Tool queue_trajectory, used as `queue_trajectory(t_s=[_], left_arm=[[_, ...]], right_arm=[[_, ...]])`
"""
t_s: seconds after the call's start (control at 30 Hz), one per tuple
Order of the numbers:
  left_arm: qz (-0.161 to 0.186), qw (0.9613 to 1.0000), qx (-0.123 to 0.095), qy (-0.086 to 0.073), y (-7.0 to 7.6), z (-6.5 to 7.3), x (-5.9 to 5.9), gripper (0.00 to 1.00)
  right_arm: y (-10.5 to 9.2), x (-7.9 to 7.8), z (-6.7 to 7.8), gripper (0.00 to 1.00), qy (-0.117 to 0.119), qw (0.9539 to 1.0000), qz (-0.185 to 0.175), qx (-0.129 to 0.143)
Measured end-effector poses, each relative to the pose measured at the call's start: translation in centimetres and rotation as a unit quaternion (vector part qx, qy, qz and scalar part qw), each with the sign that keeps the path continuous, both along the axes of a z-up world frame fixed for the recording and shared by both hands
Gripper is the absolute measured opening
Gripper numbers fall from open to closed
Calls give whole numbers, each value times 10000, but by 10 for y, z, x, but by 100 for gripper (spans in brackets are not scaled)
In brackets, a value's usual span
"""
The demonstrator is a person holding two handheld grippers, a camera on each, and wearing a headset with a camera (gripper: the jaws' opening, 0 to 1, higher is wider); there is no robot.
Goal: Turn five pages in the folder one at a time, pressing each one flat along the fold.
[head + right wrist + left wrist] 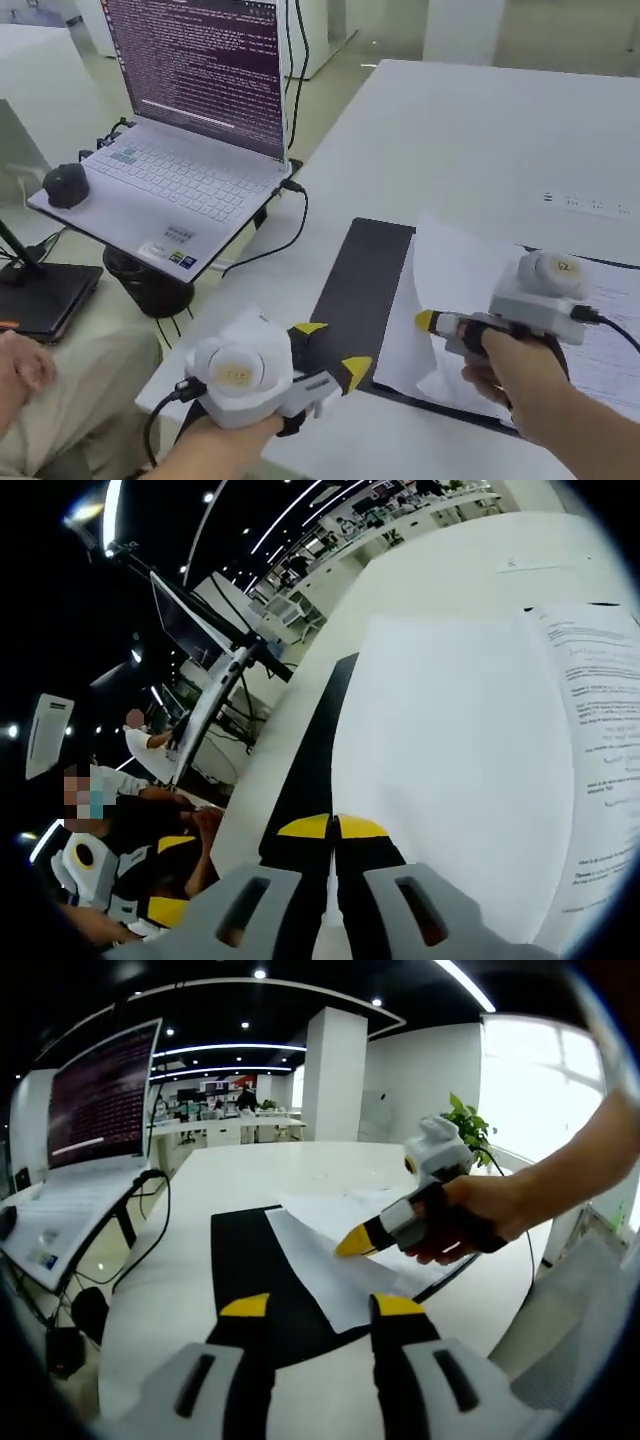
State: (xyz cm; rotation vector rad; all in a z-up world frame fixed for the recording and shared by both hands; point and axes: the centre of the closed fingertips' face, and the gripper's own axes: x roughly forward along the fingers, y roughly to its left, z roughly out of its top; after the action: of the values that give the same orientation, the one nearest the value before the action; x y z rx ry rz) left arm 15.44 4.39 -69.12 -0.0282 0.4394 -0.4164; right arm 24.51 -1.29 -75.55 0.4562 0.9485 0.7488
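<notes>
While the right gripper (425,320) has its jaws clenched on the left edge of a white page (455,285), holding that sheet curled up above the open black folder (350,300), the left gripper (335,348) hovers with its jaws spread wide and nothing between them, at the folder's near left corner. The folder lies flat on the white table (450,130), its bare black inner cover to the left and a printed sheet (615,350) to the right. An open laptop (190,110) stands off the table's left side.
</notes>
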Motion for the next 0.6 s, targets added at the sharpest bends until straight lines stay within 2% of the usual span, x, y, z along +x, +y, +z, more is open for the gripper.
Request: queue_trajectory(t_s=[0.07, 0.23, 0.27, 0.33, 0.4, 0.53, 0.57, 0.6], left_arm=[[-3, 10000, 8, 49, 0, -4, -1, 37], [-18, 9999, -18, 127, -2, -10, -2, 36], [-21, 9999, -21, 136, -3, -11, -2, 36], [-53, 9998, -5, 171, -5, -14, -1, 35], [-80, 9998, 5, 183, -7, -15, 0, 35], [-160, 9996, 58, 245, -13, -20, 0, 35], [-176, 9995, 63, 248, -14, -20, 1, 35], [-213, 9994, 62, 255, -17, -21, 1, 35]], right_arm=[[3, -2, -7, 0, 89, 10000, 23, -34], [6, -9, -20, 0, 94, 9997, 131, -172], [5, -9, -21, 0, 66, 9998, 112, -159], [7, -11, -23, 4, 154, 9998, 76, -73], [13, -16, -21, 10, 242, 9996, 98, 145], [19, -22, -16, 13, 359, 9982, 50, 472], [21, -20, -11, 13, 415, 9964, -65, 733], [22, -20, -8, 13, 503, 9948, -138, 875]])
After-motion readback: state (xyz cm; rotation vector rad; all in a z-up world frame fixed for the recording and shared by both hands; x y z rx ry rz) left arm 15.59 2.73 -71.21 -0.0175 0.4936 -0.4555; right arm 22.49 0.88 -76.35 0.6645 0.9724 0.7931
